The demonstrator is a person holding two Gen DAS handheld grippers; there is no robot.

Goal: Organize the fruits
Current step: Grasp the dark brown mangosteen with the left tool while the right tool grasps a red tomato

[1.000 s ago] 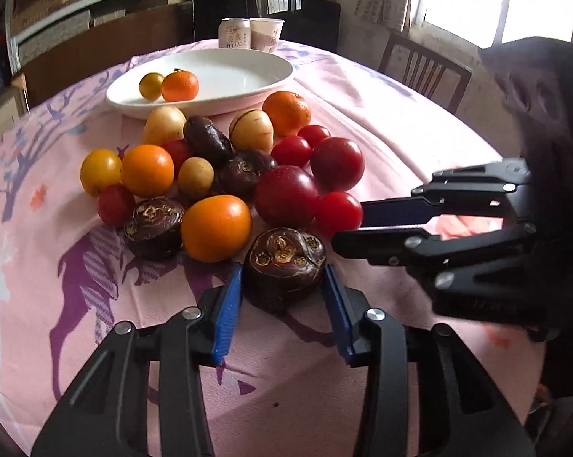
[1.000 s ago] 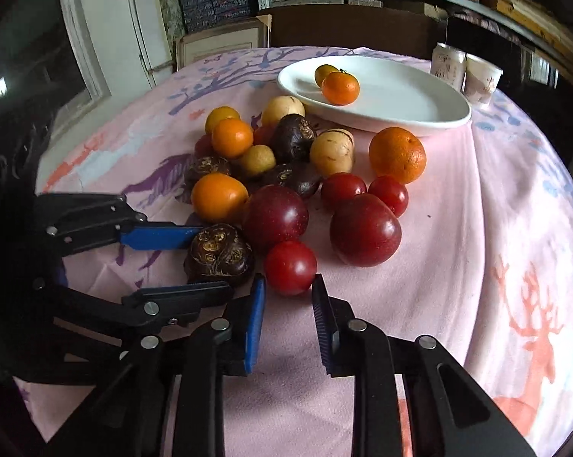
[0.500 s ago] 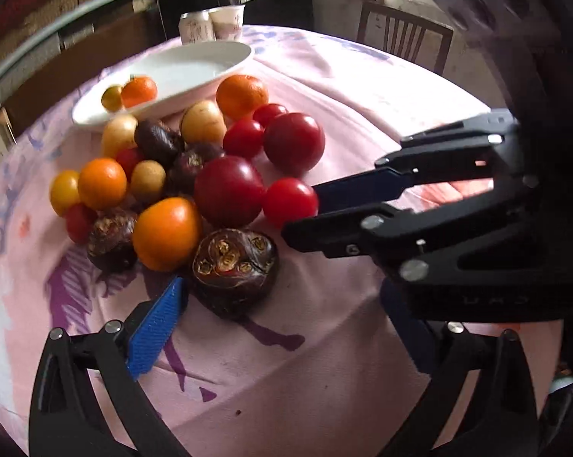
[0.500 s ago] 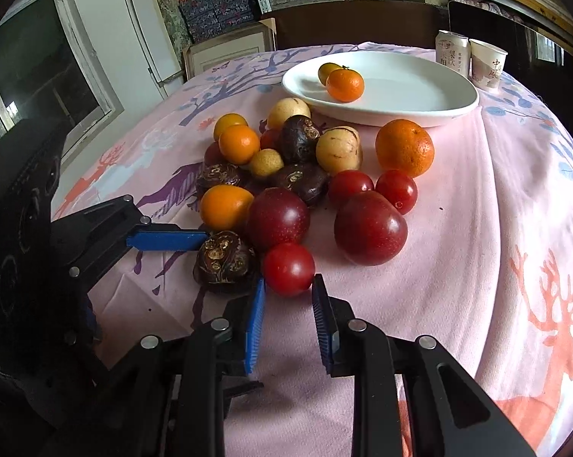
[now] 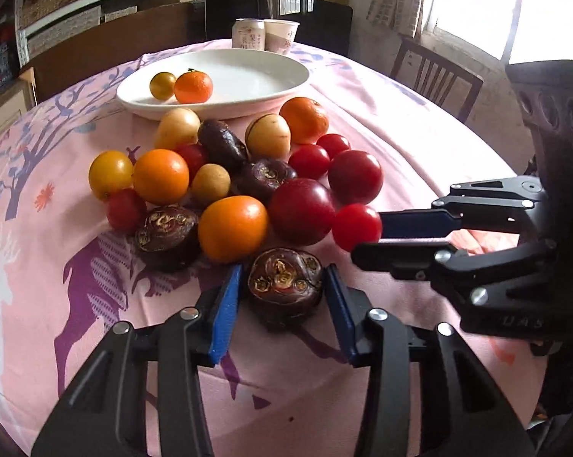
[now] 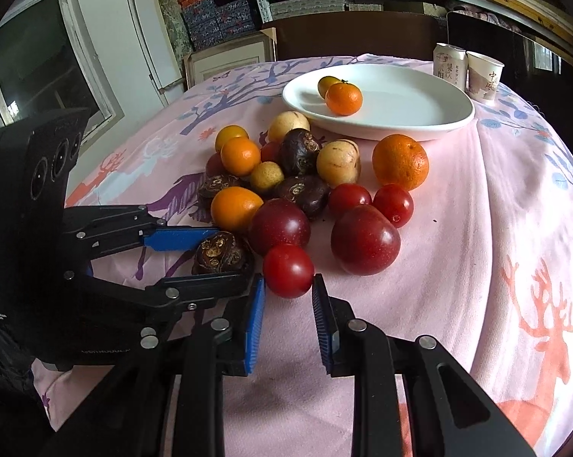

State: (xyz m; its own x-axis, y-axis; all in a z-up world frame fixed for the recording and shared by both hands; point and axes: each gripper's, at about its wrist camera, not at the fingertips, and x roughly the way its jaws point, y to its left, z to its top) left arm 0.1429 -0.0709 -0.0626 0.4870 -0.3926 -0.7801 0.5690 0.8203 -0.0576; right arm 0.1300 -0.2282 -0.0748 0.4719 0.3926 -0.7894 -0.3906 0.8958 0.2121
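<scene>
Near table (image 5: 420, 144) front edge: L gripper (image 5: 284, 297) closing round dark water chestnut (image 5: 285, 285), slight gaps at pads; R gripper (image 6: 288, 297) pinching small red tomato (image 6: 288, 270).

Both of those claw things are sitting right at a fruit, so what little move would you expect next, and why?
Probably a lift toward the white plate. The left gripper is closing, its fingers flanking a dark brown fruit, and the right gripper has a small red tomato at its tips. Only two fruits lie on the plate.
</scene>
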